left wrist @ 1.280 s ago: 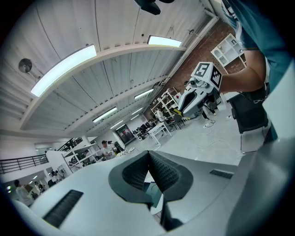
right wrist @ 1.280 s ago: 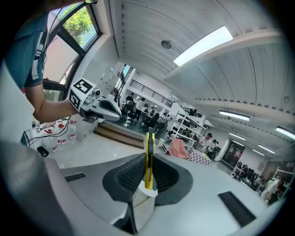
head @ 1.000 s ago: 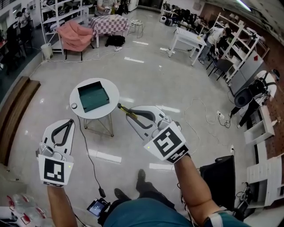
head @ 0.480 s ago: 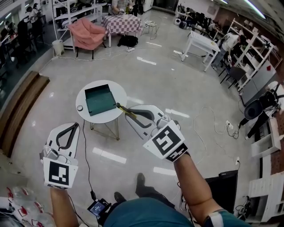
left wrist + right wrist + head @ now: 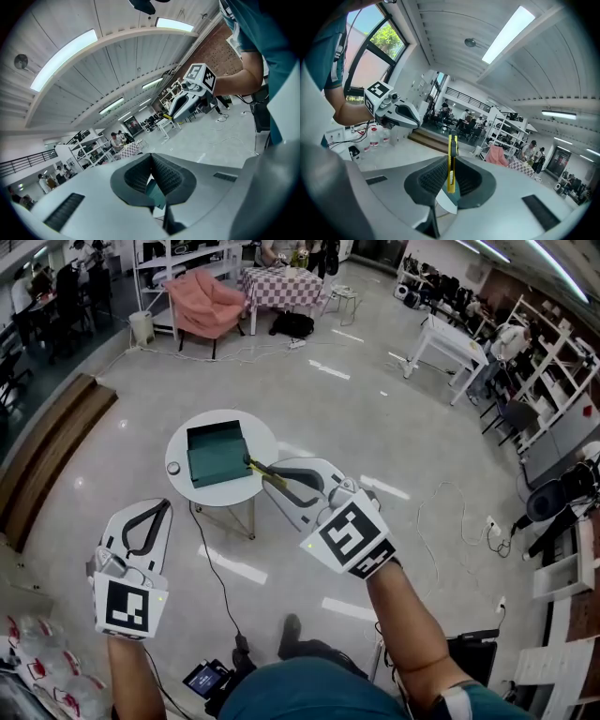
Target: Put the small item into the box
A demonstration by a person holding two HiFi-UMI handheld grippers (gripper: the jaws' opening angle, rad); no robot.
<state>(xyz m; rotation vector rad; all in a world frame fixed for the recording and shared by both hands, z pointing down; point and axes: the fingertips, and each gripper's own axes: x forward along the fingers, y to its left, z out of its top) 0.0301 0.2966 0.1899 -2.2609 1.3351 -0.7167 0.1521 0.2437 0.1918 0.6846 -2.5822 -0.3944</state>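
While right claw (image 5: 268,475) clamps yellow utility knife (image 5: 255,466), lengthwise toward green box (image 5: 214,454), left claw (image 5: 161,508) closed, empty.

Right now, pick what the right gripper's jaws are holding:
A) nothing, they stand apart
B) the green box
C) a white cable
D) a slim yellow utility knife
D: in the right gripper view, the right gripper has its jaws shut on the yellow utility knife, whose end sticks out past them; the green box sits on the round table.
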